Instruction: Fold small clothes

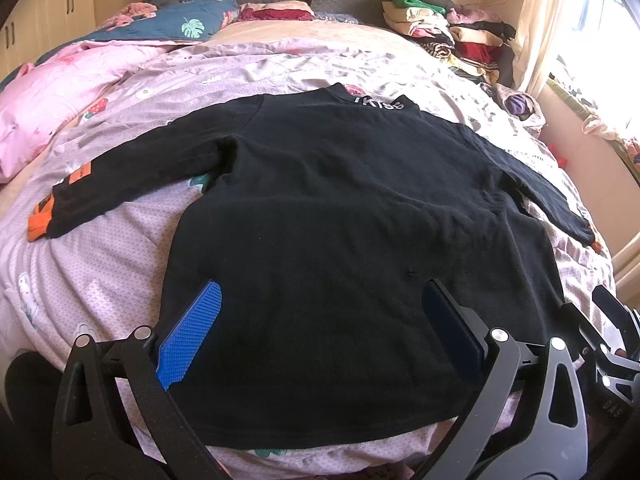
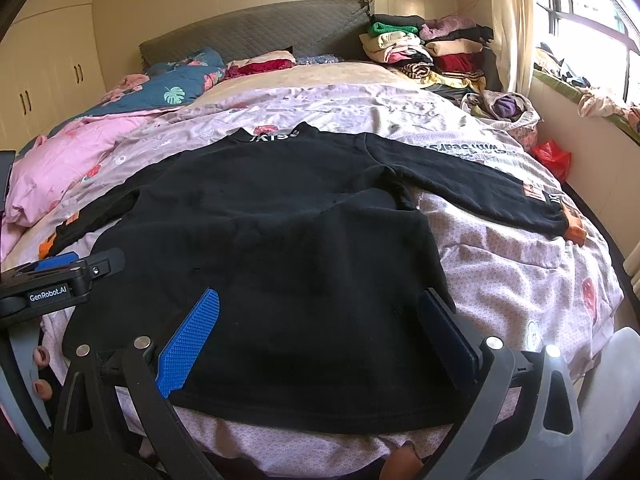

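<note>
We hold the left gripper (image 1: 320, 332) and right gripper (image 2: 320, 332) above the hem, jaws apart and empty. The black sweatshirt (image 1: 340, 208) on the bed (image 1: 100, 280) looks soft and limp; we'd pinch each sleeve at its cuff.

Bright window (image 2: 592, 12) glare, fisheye-warped edges
</note>
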`<state>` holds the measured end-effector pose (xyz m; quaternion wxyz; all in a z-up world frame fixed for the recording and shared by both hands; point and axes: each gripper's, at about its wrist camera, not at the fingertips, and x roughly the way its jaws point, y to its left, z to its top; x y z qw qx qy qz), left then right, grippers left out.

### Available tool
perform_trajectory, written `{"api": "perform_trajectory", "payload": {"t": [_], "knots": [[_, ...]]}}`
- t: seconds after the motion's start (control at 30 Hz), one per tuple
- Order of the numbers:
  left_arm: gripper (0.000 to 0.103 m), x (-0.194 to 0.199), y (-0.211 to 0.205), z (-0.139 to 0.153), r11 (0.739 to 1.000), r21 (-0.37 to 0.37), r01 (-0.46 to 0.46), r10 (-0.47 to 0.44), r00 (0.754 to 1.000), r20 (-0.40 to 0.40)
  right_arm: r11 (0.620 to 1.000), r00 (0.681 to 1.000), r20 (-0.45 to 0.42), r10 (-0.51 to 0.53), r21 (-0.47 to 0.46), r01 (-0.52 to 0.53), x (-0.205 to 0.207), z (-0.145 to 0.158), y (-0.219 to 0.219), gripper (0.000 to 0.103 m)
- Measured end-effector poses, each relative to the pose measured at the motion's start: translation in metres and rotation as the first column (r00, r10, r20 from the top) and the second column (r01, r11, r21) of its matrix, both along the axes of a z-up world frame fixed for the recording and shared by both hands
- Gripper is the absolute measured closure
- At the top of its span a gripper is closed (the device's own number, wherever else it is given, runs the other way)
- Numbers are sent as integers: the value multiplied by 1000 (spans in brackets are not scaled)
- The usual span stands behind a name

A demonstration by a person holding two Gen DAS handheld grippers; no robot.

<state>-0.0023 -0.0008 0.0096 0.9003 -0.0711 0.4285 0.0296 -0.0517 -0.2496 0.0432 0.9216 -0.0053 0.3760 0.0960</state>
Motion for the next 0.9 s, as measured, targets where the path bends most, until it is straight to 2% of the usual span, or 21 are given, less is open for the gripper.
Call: {"api": "perform_trajectory", "payload": {"t": [0.77, 0.9], "knots": [[9, 1, -1, -1, 1000, -12, 10, -10, 1000, 1, 1000, 1000, 7, -1, -10, 1, -1, 6, 0, 4], [9, 5, -1, -2, 1000, -21, 13, -13, 1000, -2, 1000, 1000, 3, -7, -11, 7, 9, 9, 1, 4]]}}
